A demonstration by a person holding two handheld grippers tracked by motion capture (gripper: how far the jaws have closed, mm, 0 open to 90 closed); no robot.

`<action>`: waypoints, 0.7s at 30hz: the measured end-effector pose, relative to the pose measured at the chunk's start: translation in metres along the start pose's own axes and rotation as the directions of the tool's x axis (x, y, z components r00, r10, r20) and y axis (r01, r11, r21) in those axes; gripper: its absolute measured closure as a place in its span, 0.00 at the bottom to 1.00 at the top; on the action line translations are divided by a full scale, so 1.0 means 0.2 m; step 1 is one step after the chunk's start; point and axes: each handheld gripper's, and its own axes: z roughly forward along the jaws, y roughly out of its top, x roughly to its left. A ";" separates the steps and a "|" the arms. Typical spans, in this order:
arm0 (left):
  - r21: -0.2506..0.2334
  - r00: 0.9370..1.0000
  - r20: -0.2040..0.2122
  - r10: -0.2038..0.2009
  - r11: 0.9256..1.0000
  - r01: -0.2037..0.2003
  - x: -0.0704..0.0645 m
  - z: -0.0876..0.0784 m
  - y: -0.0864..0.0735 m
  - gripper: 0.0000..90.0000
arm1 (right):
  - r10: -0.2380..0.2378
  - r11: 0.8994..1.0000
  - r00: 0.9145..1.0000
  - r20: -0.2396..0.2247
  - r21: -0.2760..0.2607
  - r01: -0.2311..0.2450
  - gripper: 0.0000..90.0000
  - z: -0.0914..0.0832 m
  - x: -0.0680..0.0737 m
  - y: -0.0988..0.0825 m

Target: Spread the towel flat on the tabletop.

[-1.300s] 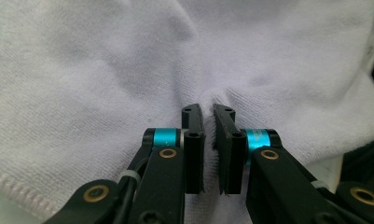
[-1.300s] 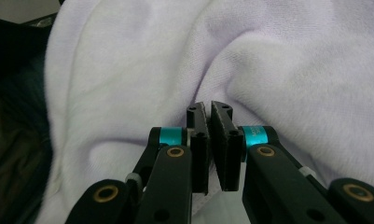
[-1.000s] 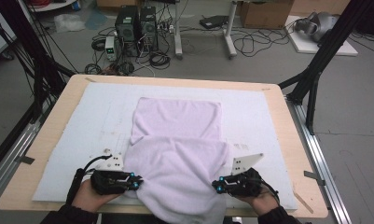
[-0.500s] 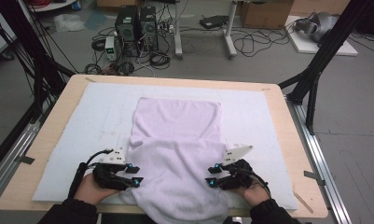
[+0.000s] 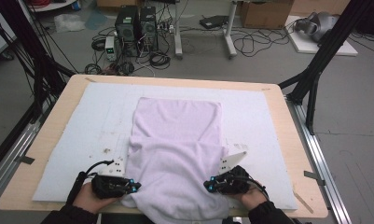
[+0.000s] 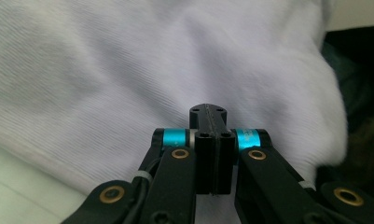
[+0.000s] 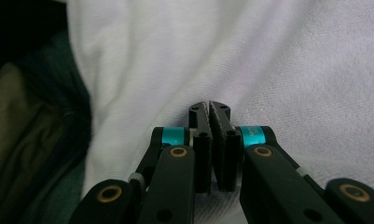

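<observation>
vs earlier: both grippers sit lower, nearer the worktop (image 5: 54, 135) front edge, jaws just closed again. left gripper (image 5: 134, 187) and right gripper (image 5: 210, 185) both clamped, jaws together at the towel (image 5: 177, 140) near corners; can't tell if fabric is pinched. towel lilac terry, soft, rectangular, near end folded over, hanging off front edge on white mat (image 5: 82, 121).
</observation>
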 end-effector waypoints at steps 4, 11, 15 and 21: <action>-0.007 1.000 0.014 0.027 1.000 -0.027 -0.07 -0.05 -0.03 1.00 | -0.034 0.999 0.999 -0.031 -0.021 0.033 0.97 -0.04 0.10 -0.01; -0.063 0.997 -0.081 0.008 0.998 -0.013 0.04 -0.05 0.06 0.74 | -0.022 0.999 0.995 0.097 -0.047 0.027 0.69 -0.09 0.03 0.03; -0.025 0.996 -0.089 -0.011 1.000 0.009 0.12 0.04 0.09 0.64 | 0.034 0.999 0.993 0.113 -0.032 -0.031 0.64 -0.05 -0.09 0.02; -0.030 0.992 -0.124 -0.001 1.000 -0.003 0.11 0.07 0.07 0.97 | 0.017 1.000 0.991 0.133 -0.012 -0.015 0.95 -0.01 -0.11 0.02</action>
